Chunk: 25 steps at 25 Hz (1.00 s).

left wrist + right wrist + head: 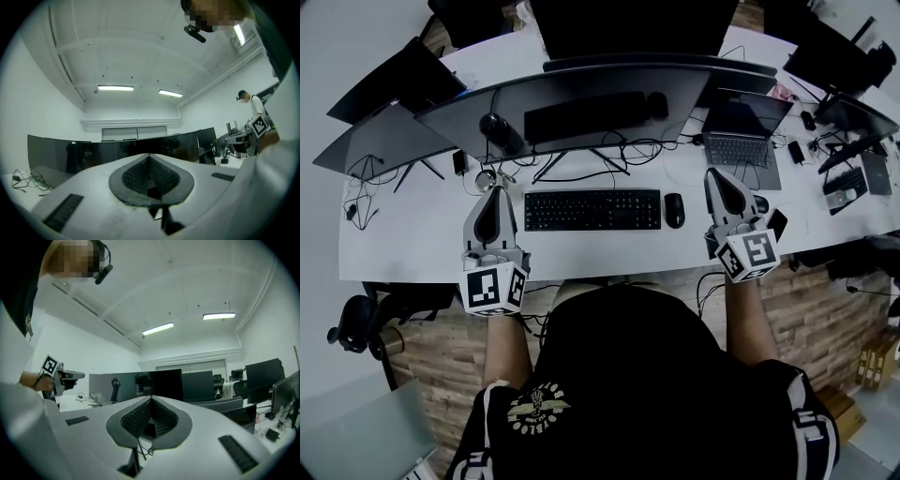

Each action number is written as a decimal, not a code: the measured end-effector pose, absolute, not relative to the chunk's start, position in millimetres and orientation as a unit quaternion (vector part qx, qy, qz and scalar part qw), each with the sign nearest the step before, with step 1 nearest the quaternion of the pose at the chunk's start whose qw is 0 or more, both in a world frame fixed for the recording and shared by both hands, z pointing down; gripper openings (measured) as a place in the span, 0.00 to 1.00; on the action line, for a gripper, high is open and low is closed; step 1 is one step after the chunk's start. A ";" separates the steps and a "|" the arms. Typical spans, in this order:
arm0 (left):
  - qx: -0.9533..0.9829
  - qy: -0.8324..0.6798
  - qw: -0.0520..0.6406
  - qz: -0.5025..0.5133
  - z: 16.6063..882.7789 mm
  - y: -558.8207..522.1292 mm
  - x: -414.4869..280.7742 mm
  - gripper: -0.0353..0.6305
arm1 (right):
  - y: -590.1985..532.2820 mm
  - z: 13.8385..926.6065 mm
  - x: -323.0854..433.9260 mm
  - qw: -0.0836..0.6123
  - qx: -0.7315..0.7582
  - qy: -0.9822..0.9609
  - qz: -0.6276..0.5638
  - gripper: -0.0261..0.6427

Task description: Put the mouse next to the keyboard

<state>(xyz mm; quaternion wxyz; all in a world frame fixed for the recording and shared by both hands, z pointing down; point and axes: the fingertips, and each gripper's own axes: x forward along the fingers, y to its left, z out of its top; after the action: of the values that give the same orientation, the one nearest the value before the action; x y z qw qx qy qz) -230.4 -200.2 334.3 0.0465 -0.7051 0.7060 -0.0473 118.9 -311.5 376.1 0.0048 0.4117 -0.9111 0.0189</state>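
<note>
We are sitting at a long white desk [412,234] in a bright office, with a curved monitor [609,94] ahead and an open laptop [742,136] off to the right. The black keyboard [592,209] lies square in front of us, and the mouse [674,209] rests on the desk just beside its right end, apart from it by a narrow gap and lined up with it. We judge that this is where the task wants it, within easy reach of a right hand.

Our left hand-held gripper [497,190] hovers over the desk to the left of the keyboard. Its jaws are pressed together with nothing between them, so it seems simply parked out of the way. Our right hand-held gripper [713,173] is held to the right of the mouse and clear of it. Its own view shows its jaws closed tip to tip, with only the room beyond them. With neither gripper touching the mouse, we judge the placing done.
</note>
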 end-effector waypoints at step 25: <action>-0.699 0.708 0.046 -0.096 345.2 -168.4 -238.9 0.06 | -292.7 375.7 120.5 0.004 0.428 -0.903 0.033 0.04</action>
<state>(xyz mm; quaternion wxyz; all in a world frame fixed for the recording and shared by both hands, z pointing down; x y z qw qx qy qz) -238.9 -168.4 345.2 0.0456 -0.6986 0.7076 -0.0963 120.5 -292.7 375.7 0.0038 0.4279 -0.9032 0.0328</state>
